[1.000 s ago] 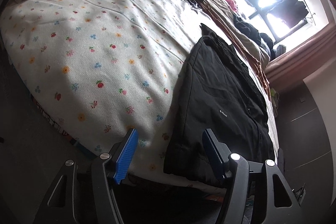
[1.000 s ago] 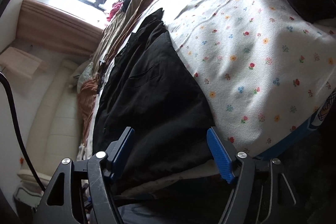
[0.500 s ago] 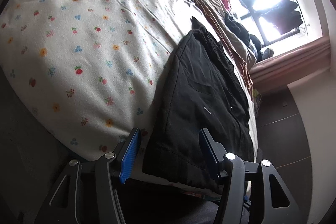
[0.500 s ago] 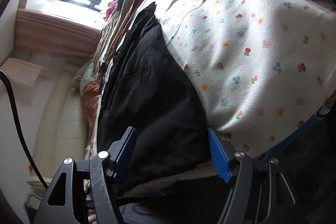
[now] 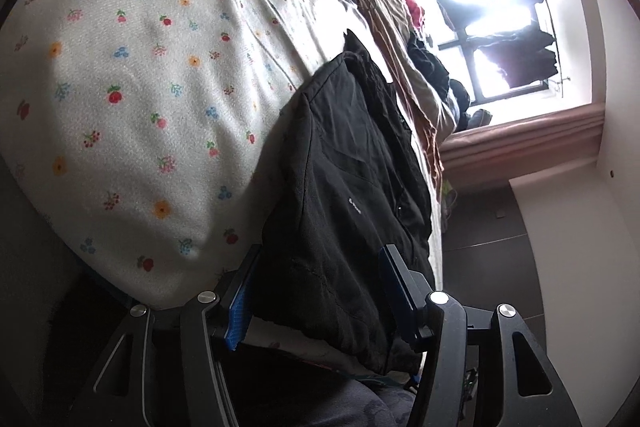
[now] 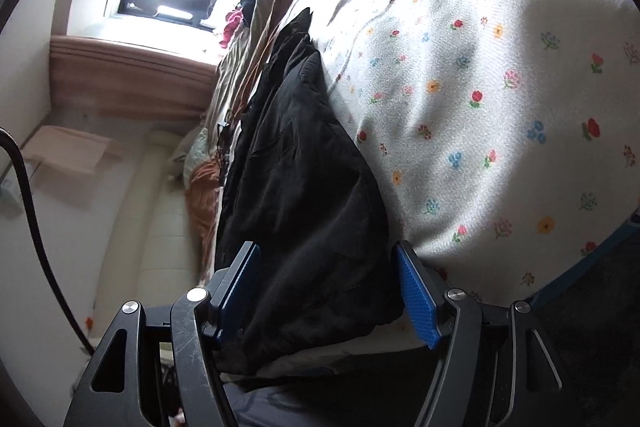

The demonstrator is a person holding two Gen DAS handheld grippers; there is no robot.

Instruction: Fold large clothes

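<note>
A black jacket (image 5: 352,167) lies flat on the flowered white bedsheet (image 5: 160,87), its hem at the bed's near edge. My left gripper (image 5: 320,259) hovers at that hem, its blue pads apart on either side of the hem's corner without pressing it. In the right wrist view the same jacket (image 6: 300,187) runs away from me across the sheet (image 6: 480,107). My right gripper (image 6: 328,255) stands open at the hem's other end, the cloth showing between its fingers but untouched.
A heap of brown and beige clothes (image 5: 400,39) lies along the bed's far side under a bright window (image 5: 500,27). Dark floor (image 5: 480,267) lies beside the bed. A black cable (image 6: 24,187) hangs at the left of the right wrist view.
The left gripper has rolled and shifted toward the jacket, so the hem now sits between its fingers; its jaws narrowed slightly. The right gripper tilted a little and stayed open.
</note>
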